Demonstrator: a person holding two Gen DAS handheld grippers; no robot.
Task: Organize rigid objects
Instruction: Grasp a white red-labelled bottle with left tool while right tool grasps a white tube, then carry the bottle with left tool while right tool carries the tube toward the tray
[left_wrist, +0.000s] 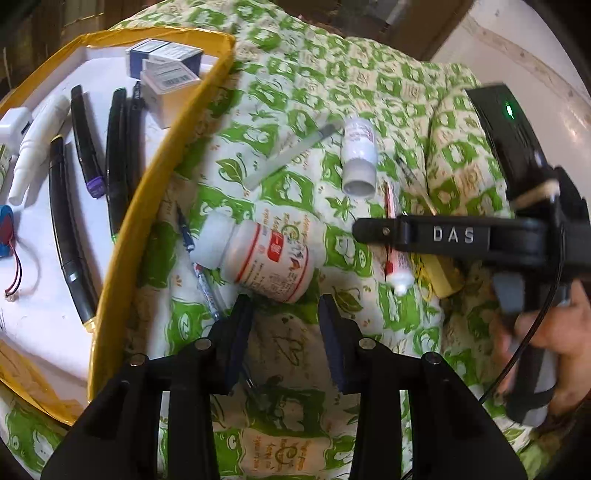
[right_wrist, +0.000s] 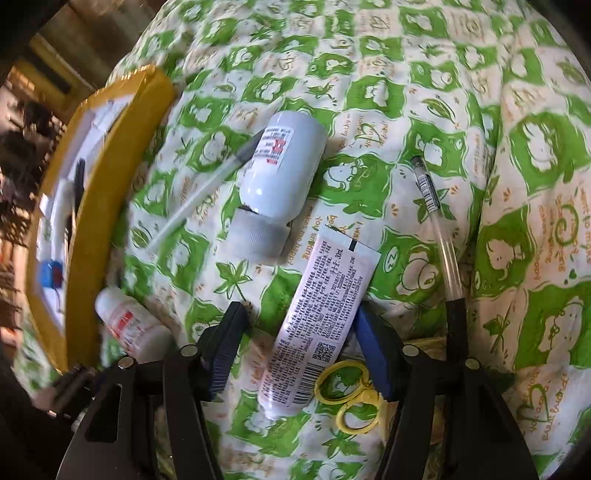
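Right gripper (right_wrist: 299, 332) fingers straddle, not pressing, the tube (right_wrist: 314, 325), lying diagonally, cap toward the camera.

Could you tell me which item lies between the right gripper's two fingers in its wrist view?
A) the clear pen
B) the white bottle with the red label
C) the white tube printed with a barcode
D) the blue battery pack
C: in the right wrist view the white tube lies on the green-patterned cloth between the right gripper fingers, whose pads do not yet press on it.
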